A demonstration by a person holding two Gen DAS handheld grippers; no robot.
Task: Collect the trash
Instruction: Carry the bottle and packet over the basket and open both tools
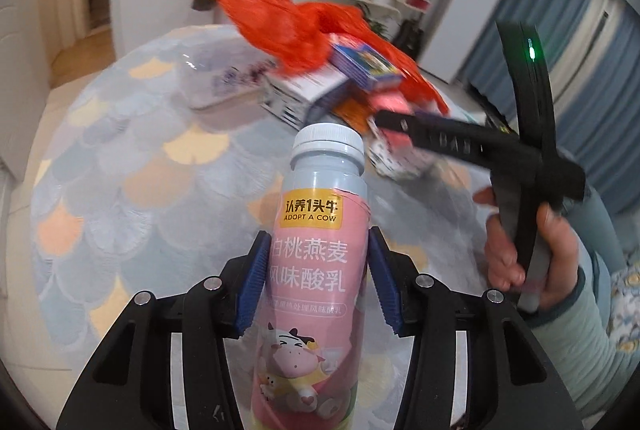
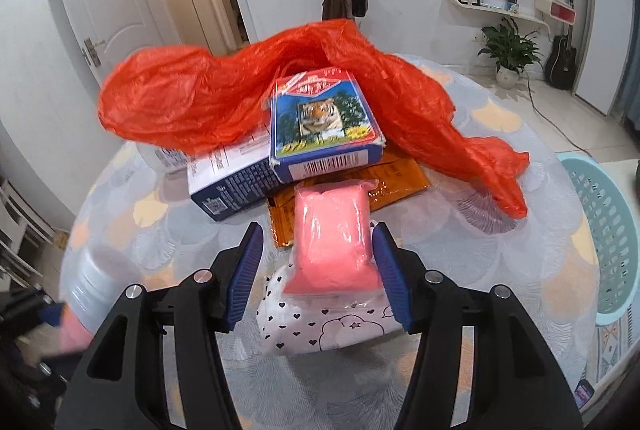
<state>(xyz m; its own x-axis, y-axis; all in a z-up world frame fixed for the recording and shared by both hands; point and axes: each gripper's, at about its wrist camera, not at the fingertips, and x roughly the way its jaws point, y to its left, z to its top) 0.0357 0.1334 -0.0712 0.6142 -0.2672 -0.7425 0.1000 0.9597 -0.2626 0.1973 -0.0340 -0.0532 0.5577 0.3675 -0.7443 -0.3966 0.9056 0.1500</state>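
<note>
While both grippers hang over the round table, the scene reads so:

Table [image 2: 532, 254]: round, with a pastel scale-pattern cloth, under both grippers.
Red plastic bag [image 2: 192, 97]: crumpled, beyond the right gripper's tips, draped behind and over the boxes.
Blue basket [image 2: 608, 230]: to the right of the right gripper, beside the table edge.
White-blue carton [image 2: 228, 181]: ahead-left of the right gripper, partly under the tiger box.
Tiger box [image 2: 324, 117]: straight ahead of the right gripper, tilted on the carton.
Yogurt bottle [image 1: 316, 270]: pink label, grey cap, standing up between the left pads.
Left gripper [image 1: 318, 282]: clamped on the bottle, both blue pads touching its sides.
Pink packet [image 2: 332, 238]: between the right pads, lying on a white heart-print packet [image 2: 320, 326].
Right gripper [image 2: 320, 276]: right pad touches the pink packet, left pad shows a gap; I cannot tell if it grips.
</note>
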